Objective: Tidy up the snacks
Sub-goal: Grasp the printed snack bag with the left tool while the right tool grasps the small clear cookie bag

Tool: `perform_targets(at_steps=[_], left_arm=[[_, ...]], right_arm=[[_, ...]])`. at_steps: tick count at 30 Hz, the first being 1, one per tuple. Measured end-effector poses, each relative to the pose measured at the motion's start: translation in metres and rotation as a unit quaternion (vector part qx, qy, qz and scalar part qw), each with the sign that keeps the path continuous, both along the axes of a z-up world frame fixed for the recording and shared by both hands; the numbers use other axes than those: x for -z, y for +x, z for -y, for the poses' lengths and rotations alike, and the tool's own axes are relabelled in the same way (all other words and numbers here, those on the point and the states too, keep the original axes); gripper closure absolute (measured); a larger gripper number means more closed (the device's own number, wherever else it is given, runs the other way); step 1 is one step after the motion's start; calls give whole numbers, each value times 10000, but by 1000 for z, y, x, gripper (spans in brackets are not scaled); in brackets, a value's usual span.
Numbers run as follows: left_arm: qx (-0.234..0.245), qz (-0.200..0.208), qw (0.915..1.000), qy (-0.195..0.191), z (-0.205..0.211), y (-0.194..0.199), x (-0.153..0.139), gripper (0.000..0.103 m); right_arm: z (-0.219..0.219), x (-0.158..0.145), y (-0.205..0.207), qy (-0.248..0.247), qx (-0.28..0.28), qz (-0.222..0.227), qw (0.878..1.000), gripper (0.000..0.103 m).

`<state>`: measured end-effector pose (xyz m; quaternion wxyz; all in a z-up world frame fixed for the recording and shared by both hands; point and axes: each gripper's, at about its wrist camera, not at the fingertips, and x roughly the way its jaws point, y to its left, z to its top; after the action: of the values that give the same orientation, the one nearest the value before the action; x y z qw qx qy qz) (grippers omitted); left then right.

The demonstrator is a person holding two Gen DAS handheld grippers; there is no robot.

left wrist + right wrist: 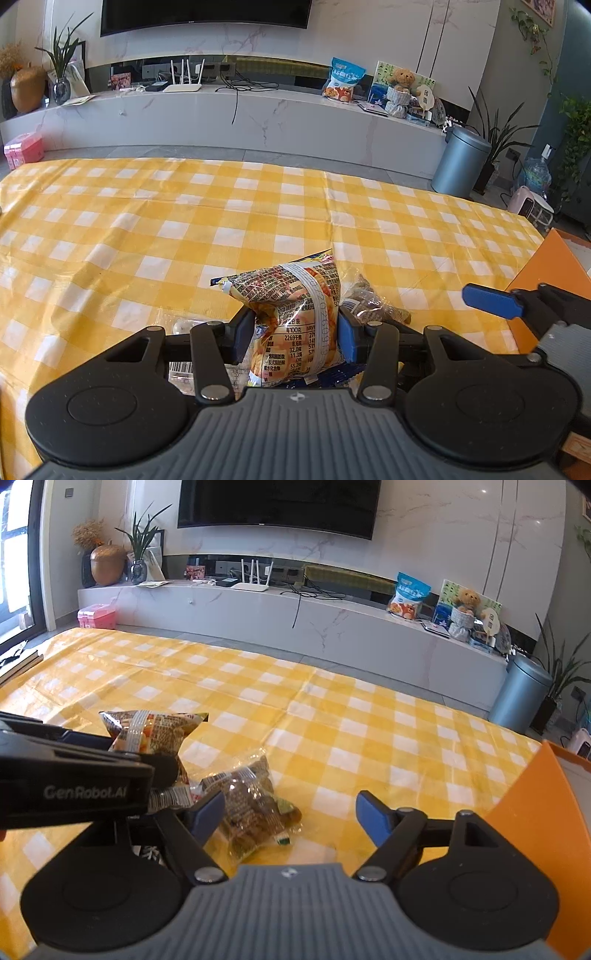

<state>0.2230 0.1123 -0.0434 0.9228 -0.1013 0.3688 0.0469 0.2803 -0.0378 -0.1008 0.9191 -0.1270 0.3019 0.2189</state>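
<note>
Left wrist view shows the left gripper [295, 332] level, clamped on a yellow snack bag [291, 314] lifted above the checked tablecloth [147, 221] near its front edge. Right gripper [290, 818] hovers, jaws apart, beside a clear snack packet [255, 808] and the orange box [535, 812].

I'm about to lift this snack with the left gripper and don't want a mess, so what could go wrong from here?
1. The left gripper pinches the puffy orange snack bag across its middle; squeezing harder could crush the contents or pop it.
2. The brown snack packet lies right beside it, near the open right gripper, so either gripper could knock it.
3. The orange bin sits close on the right; a swing could clip its wall.
</note>
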Motion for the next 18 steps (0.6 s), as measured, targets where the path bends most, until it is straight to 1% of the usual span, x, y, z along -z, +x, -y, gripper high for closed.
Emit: perform_targets(at_steps=[6, 11, 13, 14, 17, 18], left_arm=[[8, -8, 9999, -159, -5, 1, 3, 50], [-1, -24, 9997, -226, -6, -1, 4, 50], [20, -56, 9997, -234, -6, -1, 5, 51], [23, -60, 9997, -219, -5, -1, 5, 52], [21, -51, 9998, -214, -5, -1, 6, 52], [15, -45, 9997, -222, -5, -1, 6, 52]], right_arm=[[-7, 8, 16, 36, -129, -126, 9998, 25], [-14, 19, 23, 167, -226, -389, 9988, 26], [-16, 23, 23, 146, -259, -412, 9987, 32], [-17, 25, 23, 134, -302, -463, 9984, 32], [-20, 28, 20, -25, -347, -349, 9988, 42], [-20, 28, 18, -74, -394, -314, 9987, 47]])
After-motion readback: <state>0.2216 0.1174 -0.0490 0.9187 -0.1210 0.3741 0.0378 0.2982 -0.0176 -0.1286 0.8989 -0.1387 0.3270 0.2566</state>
